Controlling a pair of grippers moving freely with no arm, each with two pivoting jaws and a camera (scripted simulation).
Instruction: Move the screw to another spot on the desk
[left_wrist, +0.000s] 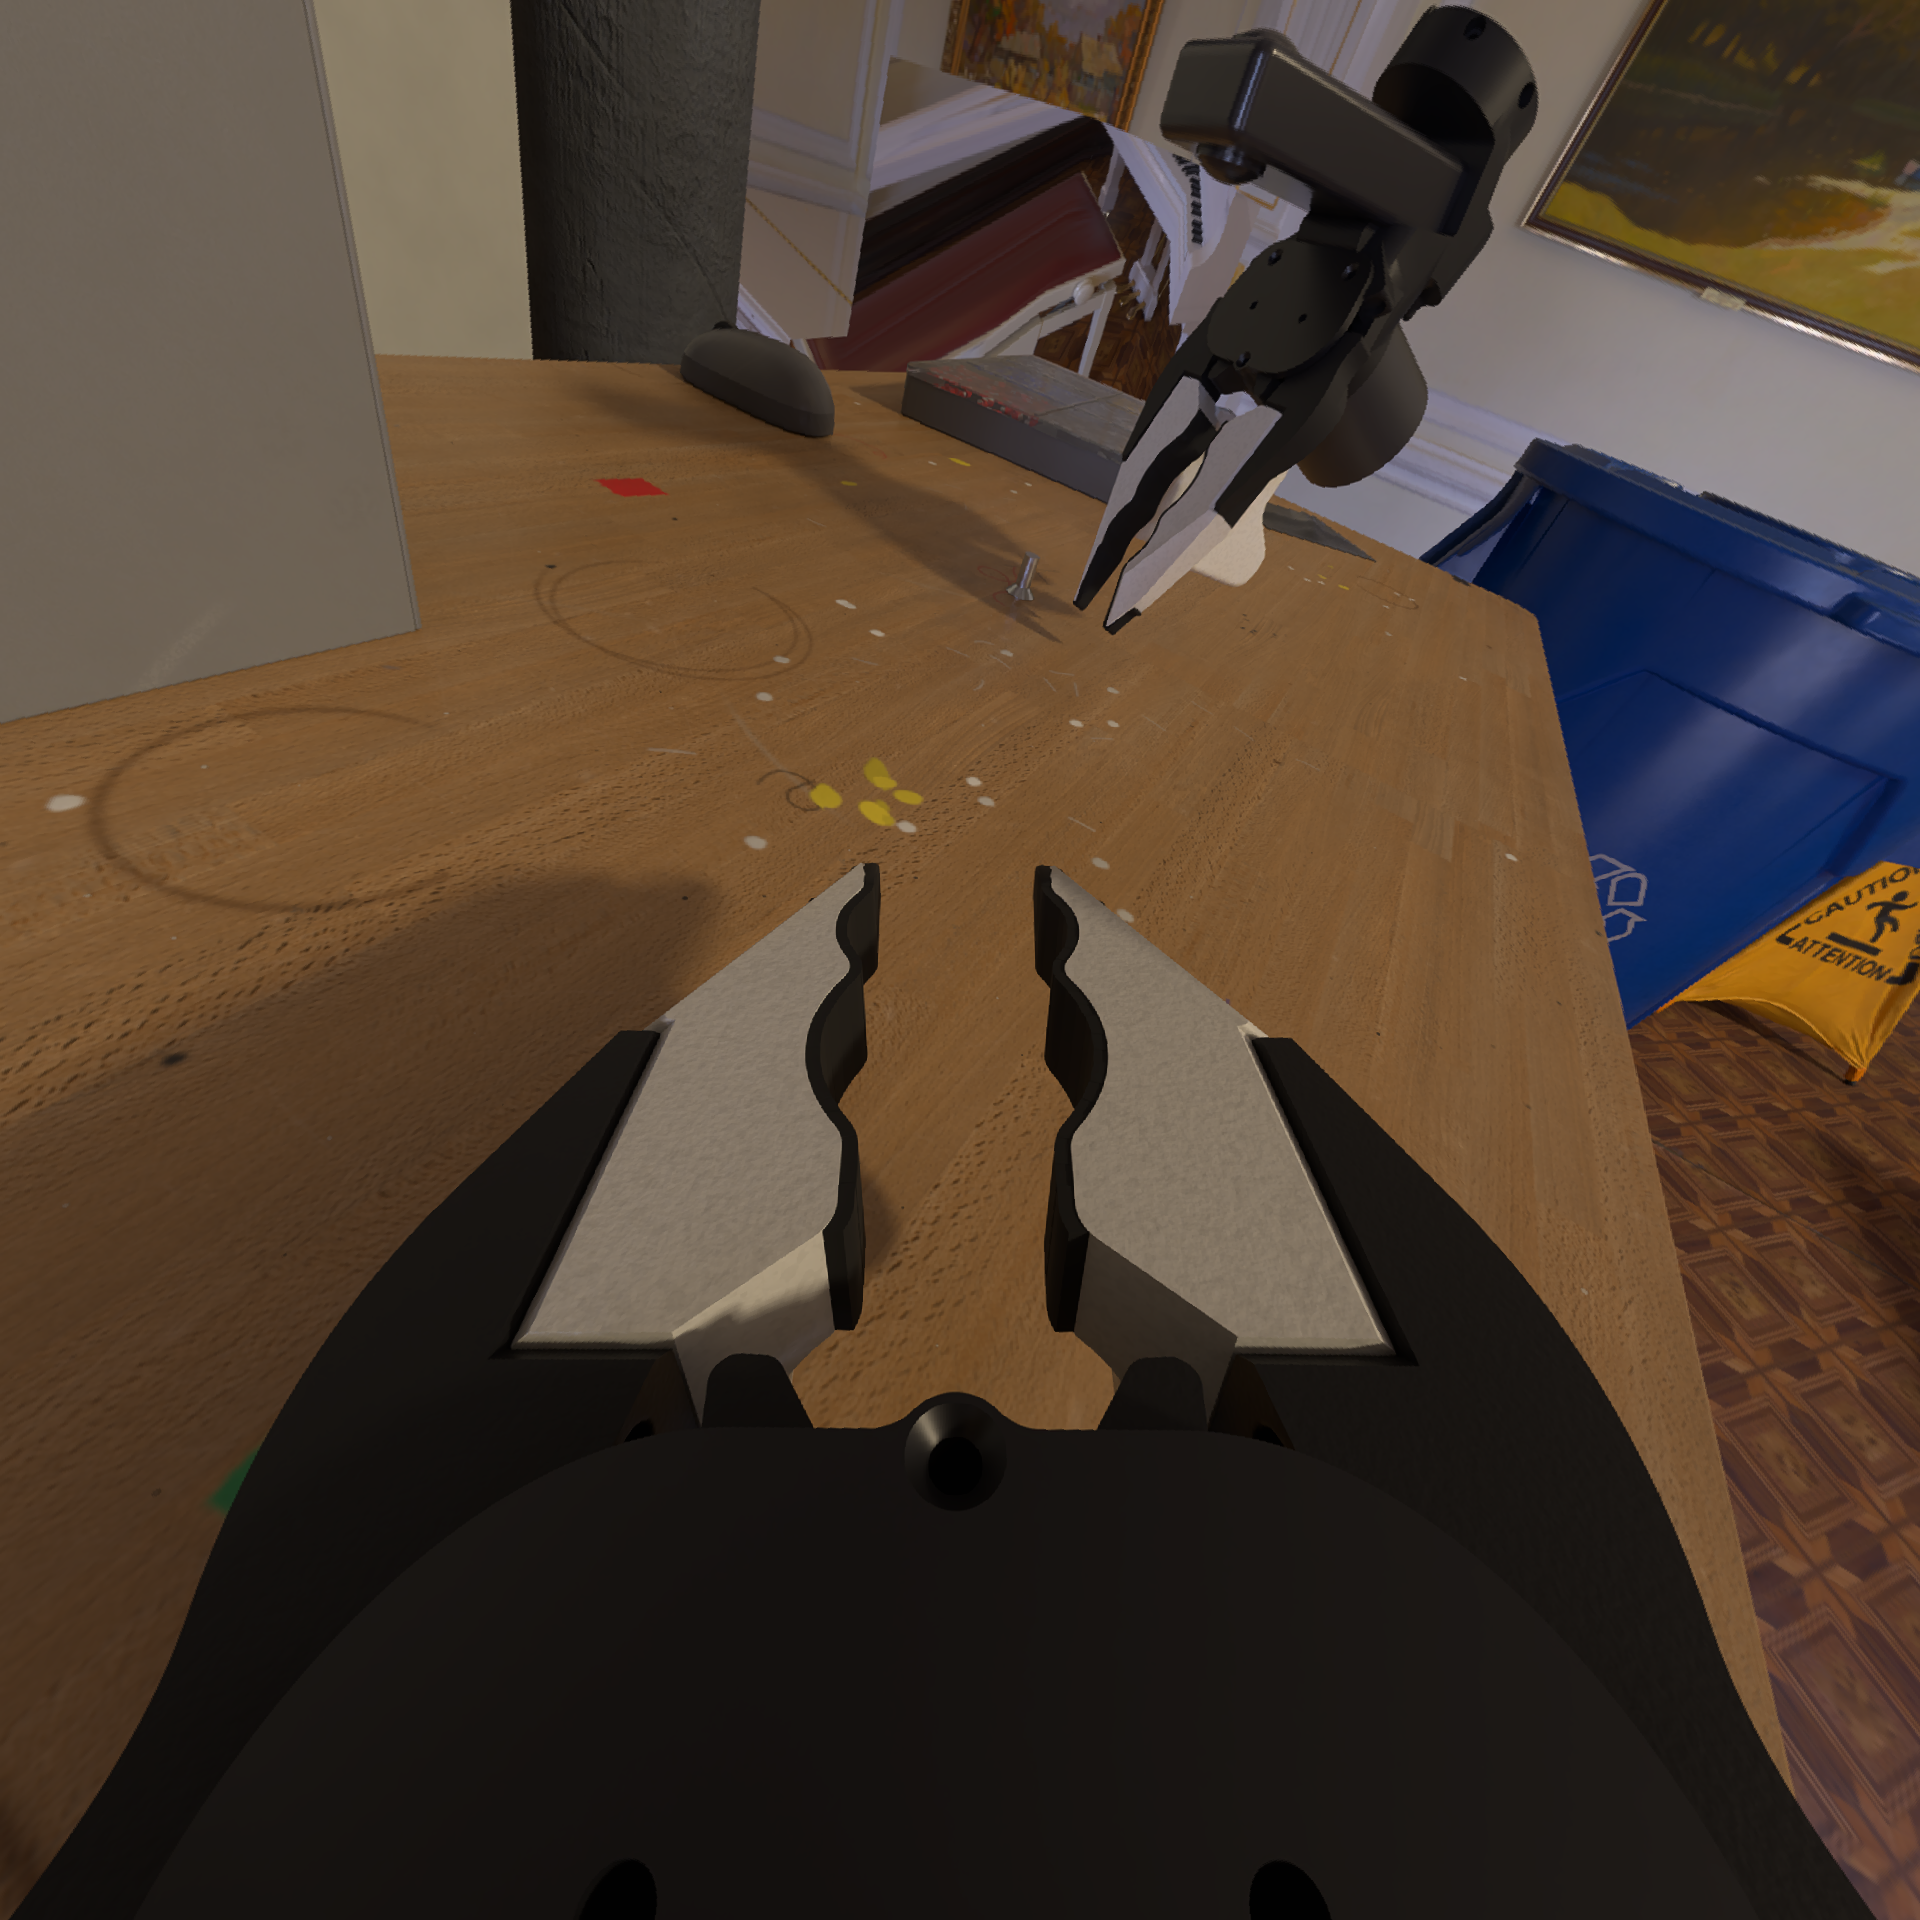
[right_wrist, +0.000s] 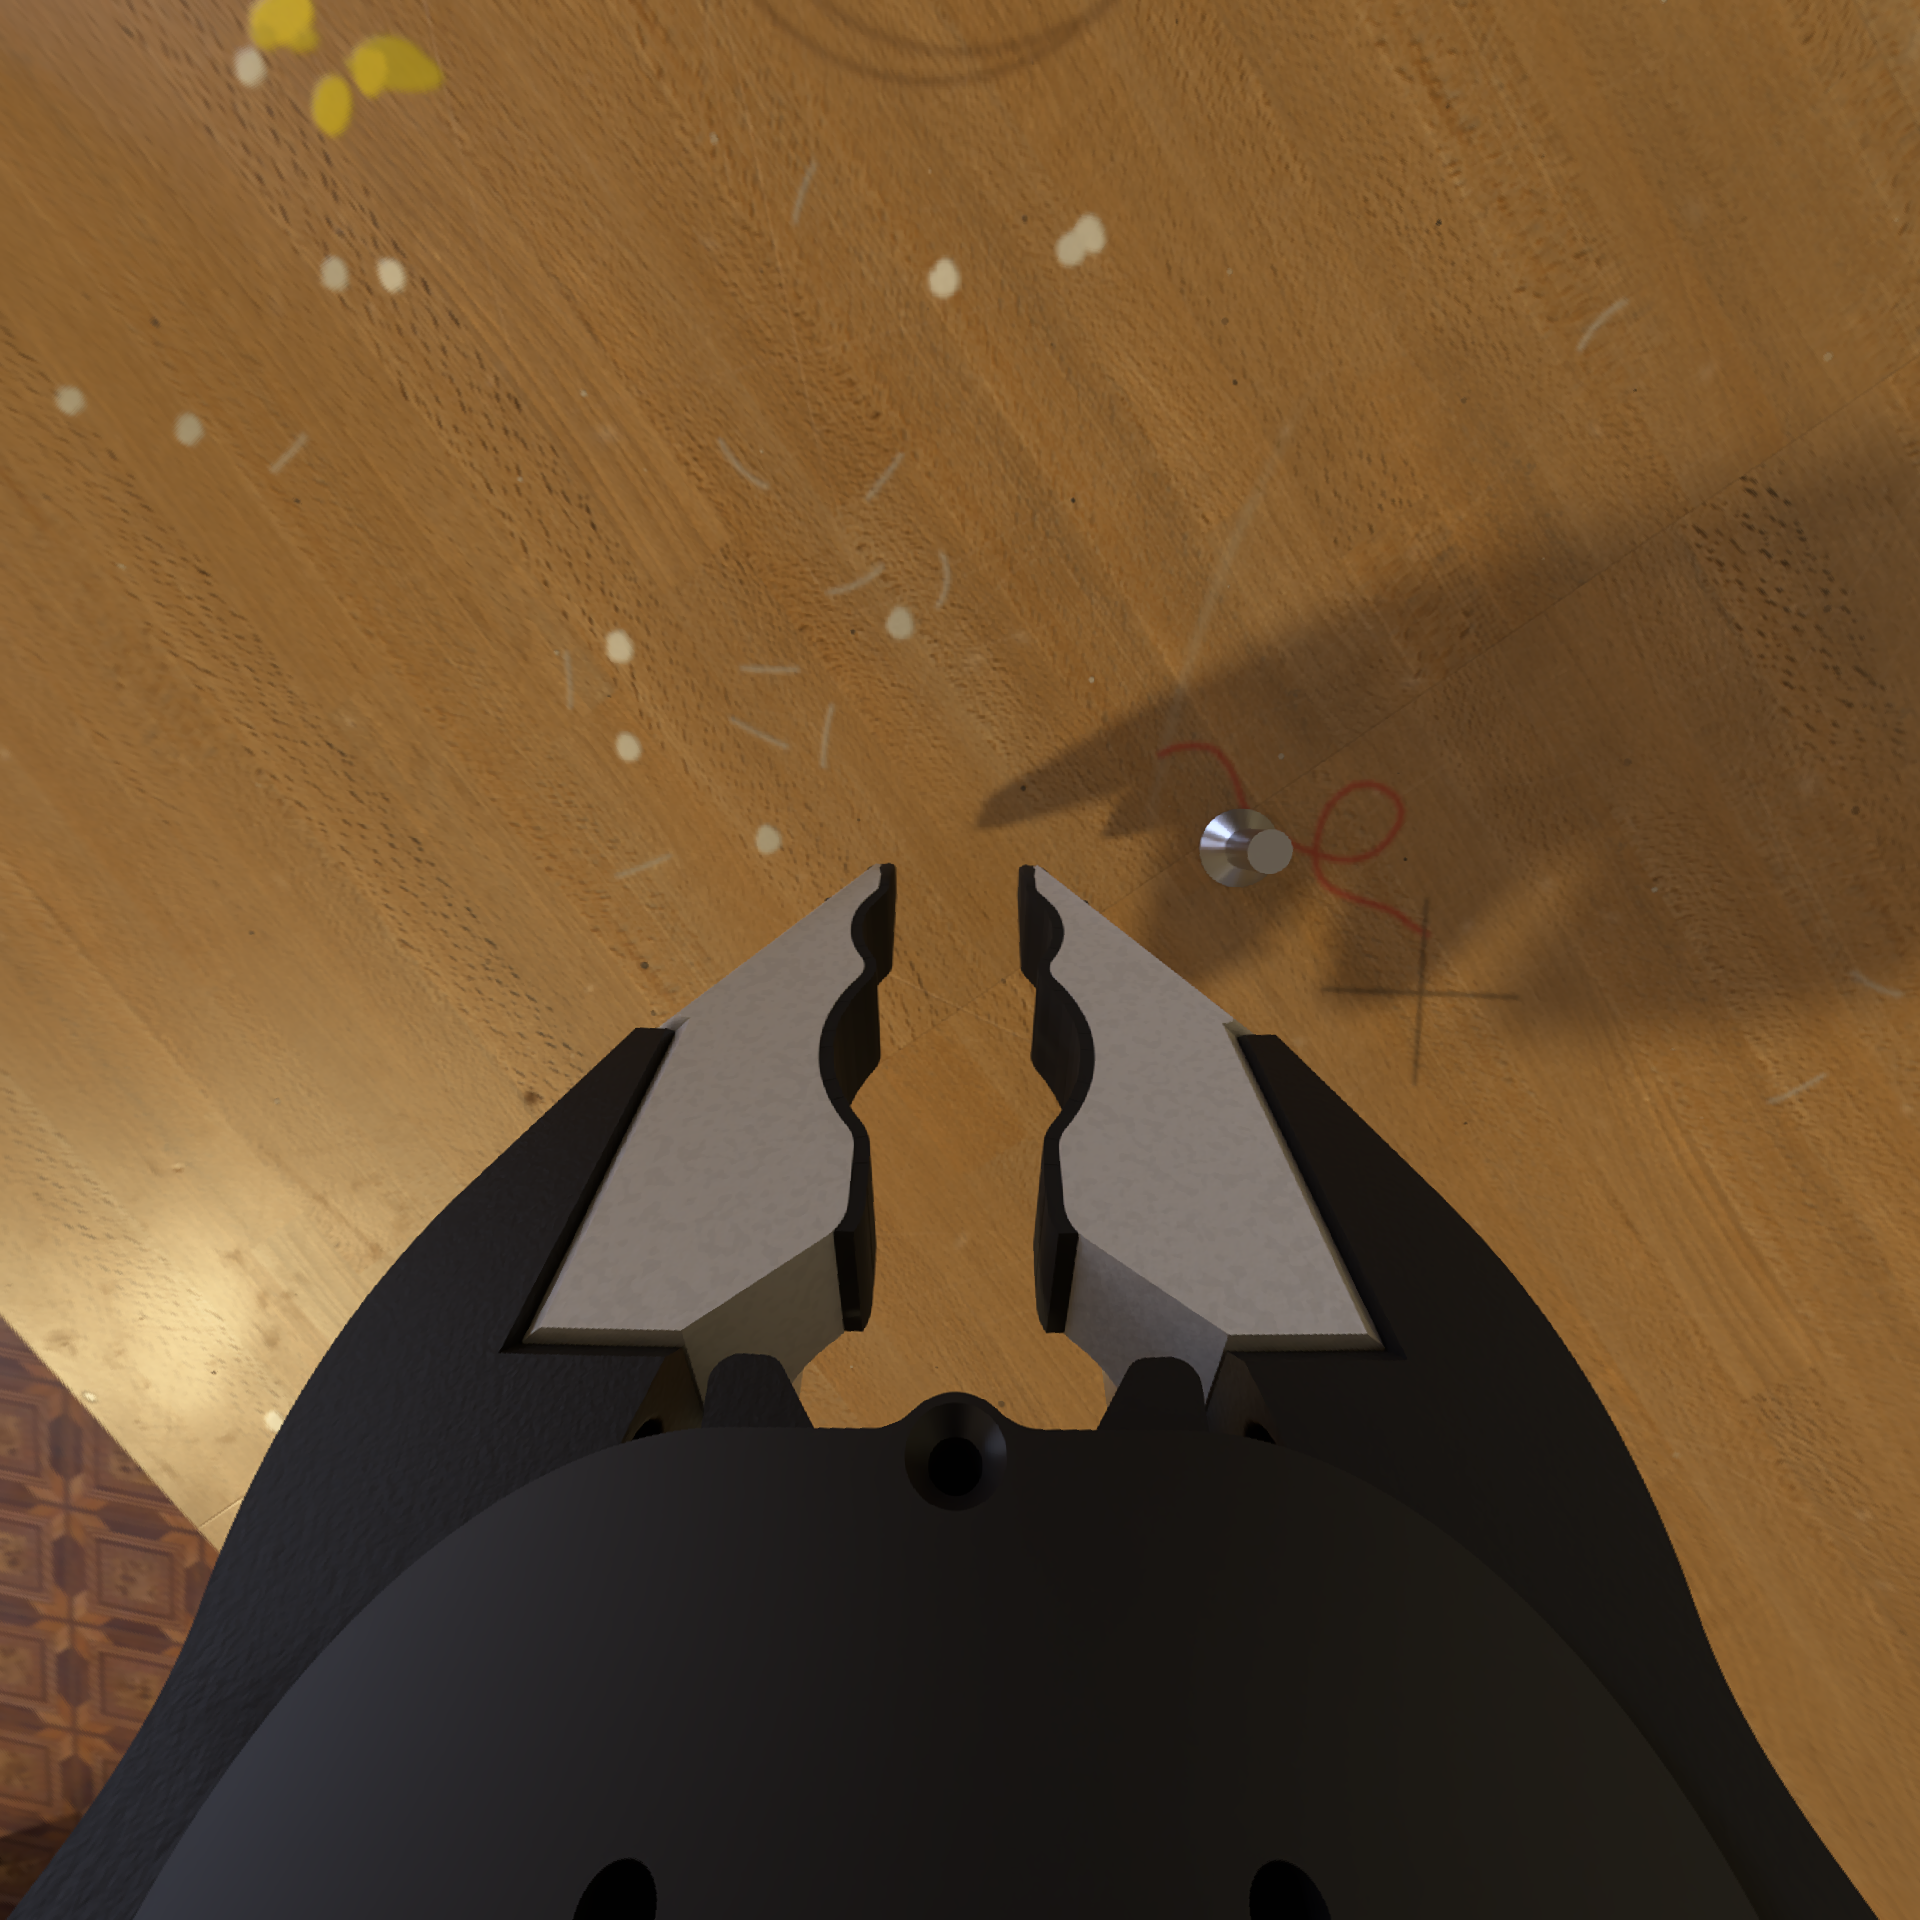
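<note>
Altogether, one screw and two grippers showed on the single wooden desk (left_wrist: 1299, 883). At far left in the left wrist view stood one pale grey panel (left_wrist: 177, 343), then one dark pillar (left_wrist: 634, 177), one rounded dark object (left_wrist: 758, 379) and one flat grey box (left_wrist: 1023, 416) along the far edge. The left gripper (left_wrist: 956, 883) hung low over bare wood, its jaws parted by a moderate gap and holding nothing. Farther right the screw (left_wrist: 1024, 580) stood head-down on the desk, its shaft pointing up: small, silver-grey metal, with a flared head. Just right of it the right gripper (left_wrist: 1101, 615) pointed steeply down, tips close to the wood, its jaws narrowly parted and empty. From the right wrist view the screw (right_wrist: 1245, 849) lay right of the right gripper's (right_wrist: 956, 878) fingertips, beside one red scribble (right_wrist: 1351, 831).
</note>
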